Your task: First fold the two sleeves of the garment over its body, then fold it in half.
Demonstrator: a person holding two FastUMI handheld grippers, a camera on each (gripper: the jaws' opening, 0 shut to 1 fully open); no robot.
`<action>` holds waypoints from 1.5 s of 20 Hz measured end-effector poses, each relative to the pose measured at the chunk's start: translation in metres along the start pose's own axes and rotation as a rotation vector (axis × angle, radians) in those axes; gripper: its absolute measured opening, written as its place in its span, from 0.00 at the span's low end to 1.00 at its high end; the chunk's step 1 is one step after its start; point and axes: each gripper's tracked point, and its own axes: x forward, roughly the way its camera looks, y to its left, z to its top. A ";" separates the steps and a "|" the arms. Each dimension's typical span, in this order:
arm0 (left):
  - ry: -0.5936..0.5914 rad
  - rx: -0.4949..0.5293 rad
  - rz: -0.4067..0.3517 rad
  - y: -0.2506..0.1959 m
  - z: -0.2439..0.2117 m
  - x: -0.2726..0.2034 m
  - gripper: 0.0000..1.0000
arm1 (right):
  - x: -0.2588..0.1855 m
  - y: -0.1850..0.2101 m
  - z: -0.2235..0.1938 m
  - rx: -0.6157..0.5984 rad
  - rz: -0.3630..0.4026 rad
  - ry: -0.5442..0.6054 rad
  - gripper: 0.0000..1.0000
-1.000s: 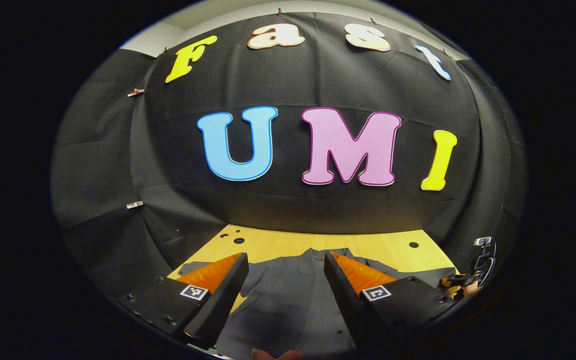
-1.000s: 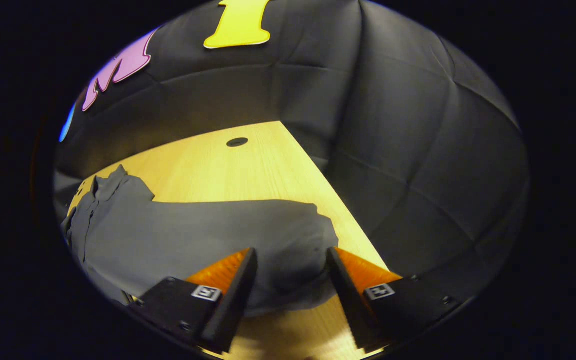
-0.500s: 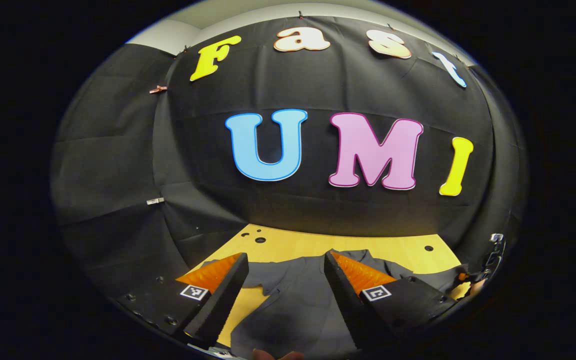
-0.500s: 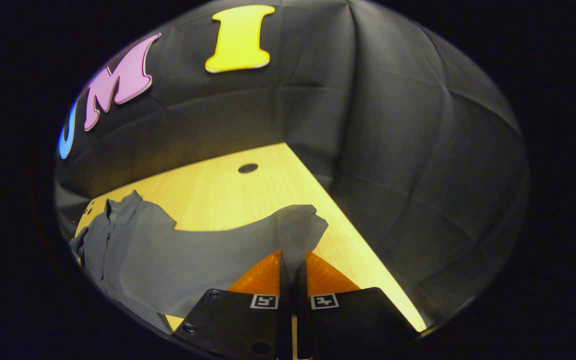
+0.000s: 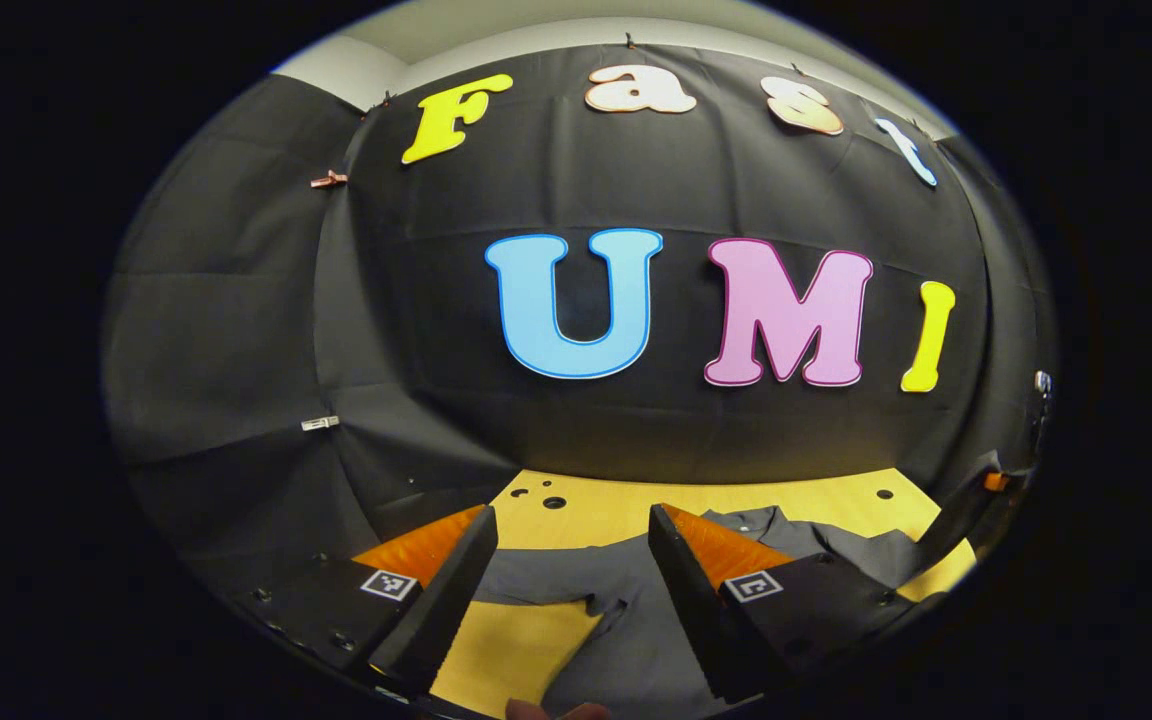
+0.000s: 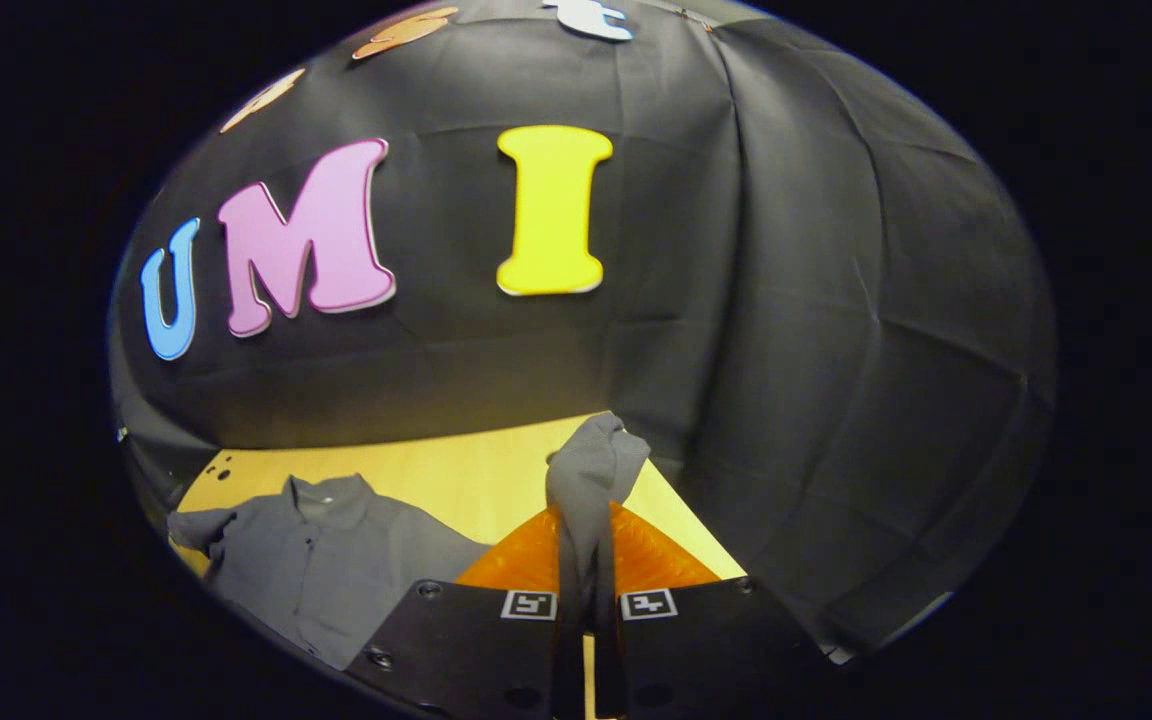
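Status: the right gripper (image 6: 586, 560) is clenched on the cuff end of the right sleeve (image 6: 591, 470) of the grey button-up shirt (image 6: 336, 560). 1 second ago its jaws stood apart over the sleeve lying flat on the wooden table (image 6: 456, 480); half a second ago they had closed on the fabric. The cuff is now raised off the table, and a fold of cloth stands upright just ahead of the fingertips. The judgement is that step 1, the sleeve fold, has begun: the sleeve is ready to be carried to the gripper's left, over the shirt body.

The left gripper (image 5: 571, 560) is released, jaws well apart, holding nothing. It hovers above the left sleeve (image 5: 536, 575), which lies flat beyond and between its fingers, and has swung leftward over the last second, from the shirt body toward that sleeve.

View differences:
- The right gripper view gives the grasp itself, with the collar and placket lying to the gripper's left
- The left gripper view gives the untouched sleeve and bare table below its jaws, plus the other gripper (image 5: 996, 480) at the far right edge, too small to judge
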 end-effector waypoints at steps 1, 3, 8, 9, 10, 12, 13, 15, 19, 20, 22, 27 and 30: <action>0.002 -0.006 -0.009 0.011 -0.004 0.004 0.96 | -0.007 0.015 0.010 0.003 0.007 -0.016 0.09; 0.010 -0.017 -0.023 0.032 -0.014 0.011 0.96 | -0.019 0.048 0.027 0.010 0.025 -0.049 0.08; 0.032 -0.016 -0.025 0.094 -0.040 0.027 0.96 | -0.044 0.145 0.043 -0.005 0.115 -0.089 0.08; 0.037 -0.017 -0.023 0.106 -0.046 0.031 0.96 | -0.047 0.165 0.040 -0.019 0.137 -0.085 0.08; 0.042 -0.014 -0.019 0.120 -0.052 0.036 0.96 | -0.049 0.185 0.037 -0.031 0.158 -0.082 0.08; 0.054 -0.008 -0.022 0.139 -0.065 0.049 0.96 | -0.050 0.224 0.026 -0.056 0.196 -0.070 0.08; 0.063 -0.006 -0.030 0.145 -0.072 0.054 0.96 | -0.050 0.242 0.018 -0.070 0.211 -0.060 0.08; 0.088 -0.002 -0.050 0.158 -0.090 0.071 0.96 | -0.046 0.281 -0.001 -0.098 0.247 -0.033 0.08; 0.148 -0.022 -0.102 0.172 -0.130 0.107 0.96 | -0.036 0.341 -0.037 -0.147 0.298 0.006 0.08; 0.169 -0.030 -0.113 0.174 -0.142 0.118 0.96 | -0.034 0.352 -0.047 -0.157 0.303 0.024 0.08; 0.216 -0.034 -0.113 0.182 -0.169 0.141 0.96 | -0.028 0.370 -0.068 -0.177 0.304 0.058 0.08; 0.307 -0.031 -0.094 0.198 -0.227 0.192 0.96 | -0.009 0.408 -0.126 -0.243 0.304 0.161 0.09; 0.350 -0.035 -0.082 0.204 -0.250 0.220 0.96 | 0.001 0.421 -0.157 -0.267 0.304 0.221 0.08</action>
